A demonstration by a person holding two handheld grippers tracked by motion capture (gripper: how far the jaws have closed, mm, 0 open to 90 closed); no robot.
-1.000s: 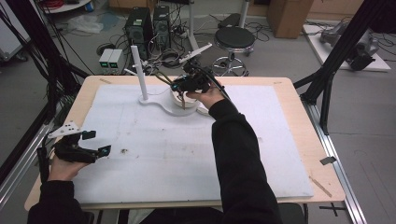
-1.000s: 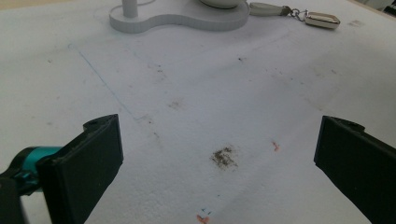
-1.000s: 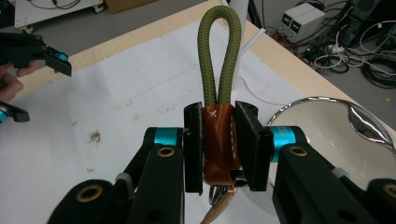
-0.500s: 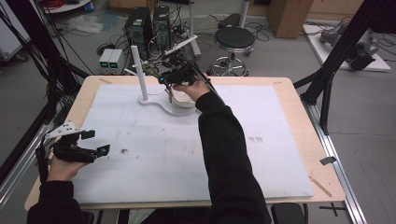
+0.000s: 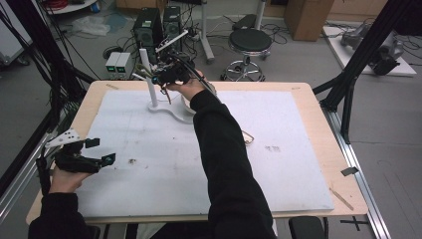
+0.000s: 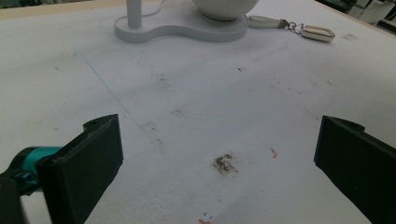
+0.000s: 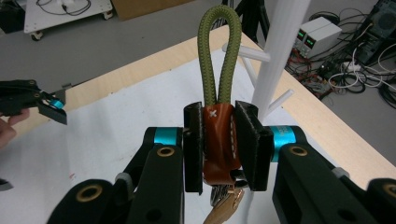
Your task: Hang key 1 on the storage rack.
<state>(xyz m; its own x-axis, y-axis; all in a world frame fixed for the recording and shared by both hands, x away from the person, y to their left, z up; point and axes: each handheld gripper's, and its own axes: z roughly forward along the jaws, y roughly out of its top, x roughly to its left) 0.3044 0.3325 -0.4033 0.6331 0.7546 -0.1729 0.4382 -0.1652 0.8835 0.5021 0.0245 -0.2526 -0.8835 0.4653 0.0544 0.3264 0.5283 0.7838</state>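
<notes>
Olive-green cord loop keychain with brown leather tab [image 7: 218, 116], at frame centre, clamped by the tab between the jaws of the right gripper [image 7: 219, 144], keys hanging below. White pegged stand [image 7: 275, 60] rises just right of the loop. Risks, judged: the loop missing a peg, or the tab slipping under the keys' weight. Left gripper [image 5: 82, 158], lower left, rests with jaws apart over the table [image 5: 308, 149].

Beyond my bench [image 5: 318, 107] lies a grey floor [image 5: 298, 59] strewn with cables [image 5: 59, 30]; a black stool [image 5: 251, 42], computer towers [image 5: 149, 22] and a cardboard box [image 5: 303, 12] stand there.
</notes>
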